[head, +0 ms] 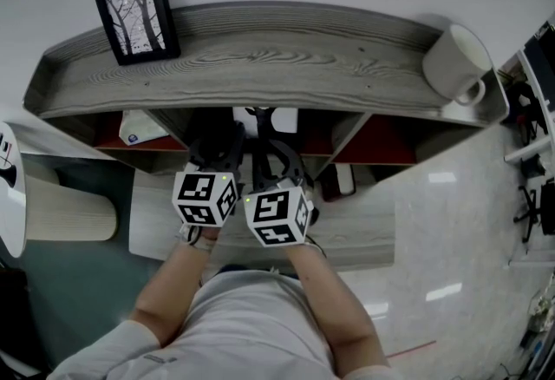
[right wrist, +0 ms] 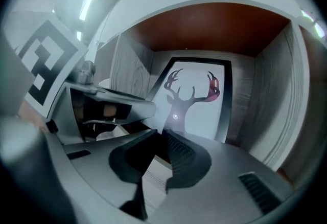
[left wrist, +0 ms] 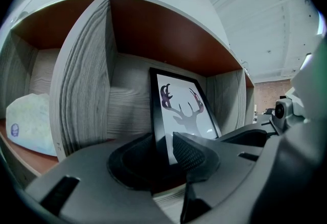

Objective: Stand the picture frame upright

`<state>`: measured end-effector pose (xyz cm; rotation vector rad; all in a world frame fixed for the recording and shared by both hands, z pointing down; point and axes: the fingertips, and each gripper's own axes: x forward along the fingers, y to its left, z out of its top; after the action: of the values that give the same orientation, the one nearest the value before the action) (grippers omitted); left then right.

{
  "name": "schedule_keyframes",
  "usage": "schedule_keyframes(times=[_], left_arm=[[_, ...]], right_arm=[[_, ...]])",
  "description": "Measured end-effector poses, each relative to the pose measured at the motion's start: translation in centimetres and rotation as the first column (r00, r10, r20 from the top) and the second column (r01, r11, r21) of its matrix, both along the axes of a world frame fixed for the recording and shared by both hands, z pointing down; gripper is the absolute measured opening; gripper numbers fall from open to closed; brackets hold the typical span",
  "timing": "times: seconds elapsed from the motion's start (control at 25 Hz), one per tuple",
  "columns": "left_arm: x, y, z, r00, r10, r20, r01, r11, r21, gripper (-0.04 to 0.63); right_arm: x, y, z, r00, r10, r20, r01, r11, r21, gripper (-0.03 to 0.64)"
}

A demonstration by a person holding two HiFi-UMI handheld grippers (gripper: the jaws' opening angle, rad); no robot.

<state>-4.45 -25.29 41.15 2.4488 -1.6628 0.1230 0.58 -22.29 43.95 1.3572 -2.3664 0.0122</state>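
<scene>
While both grippers reach into the middle bay of the shelf unit, I list what I see from my end outward.

- Left gripper [left wrist: 163, 155]: clamped on the left border of the deer picture frame [left wrist: 184, 110]. One of its pads [left wrist: 193, 154] lies on the glass side and the other sits behind the border.
- Right gripper [right wrist: 162, 142]: jaws drawn almost together. Only shelf board shows through the thin slit between them. The tips sit low at the frame's bottom edge, and I cannot tell whether they touch it.
- Deer picture frame: on its lower edge on the bay floor, close to upright, with its top tipped slightly back towards the rear panel. Whether it rests on that panel is not visible.
- Bay wall [right wrist: 278, 115]: just to the right of the frame and apart from it.
- Pale packet [left wrist: 30, 123]: in the next bay to the left, beyond the divider.
- Shelf top [head: 277, 57]: a tree picture frame [head: 134, 11] stands at the left end and a white mug [head: 457, 62] lies on its side at the right end.

Progress, in my judgement: the raising looks done or nearly so, because the frame is up on its edge. The frame has not yet been let go of. What is left is to settle its lean, open the left jaws, draw both grippers out and confirm that it stands unaided.
</scene>
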Motion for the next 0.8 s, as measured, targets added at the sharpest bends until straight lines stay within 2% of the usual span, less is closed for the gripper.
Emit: schedule_keyframes(times=[0.24, 0.48, 0.8], left_arm=[[-0.5, 0.4, 0.0, 0.998, 0.026, -0.062, -0.027, 0.999, -0.018, 0.129], [-2.0, 3.6, 0.2, 1.000, 0.011, -0.025, -0.011, 1.000, -0.009, 0.129], [-3.6, 6.7, 2.7, 1.000, 0.002, -0.022, -0.003, 0.998, -0.067, 0.129]], right_arm=[[0.0, -0.4, 0.0, 0.999, 0.023, -0.039, -0.023, 1.000, -0.016, 0.054], [-0.1, -1.1, 0.1, 0.997, 0.029, -0.072, -0.031, 0.999, -0.036, 0.054], [-0.1, -2.4, 0.4, 0.990, 0.025, -0.137, -0.034, 0.997, -0.067, 0.055]])
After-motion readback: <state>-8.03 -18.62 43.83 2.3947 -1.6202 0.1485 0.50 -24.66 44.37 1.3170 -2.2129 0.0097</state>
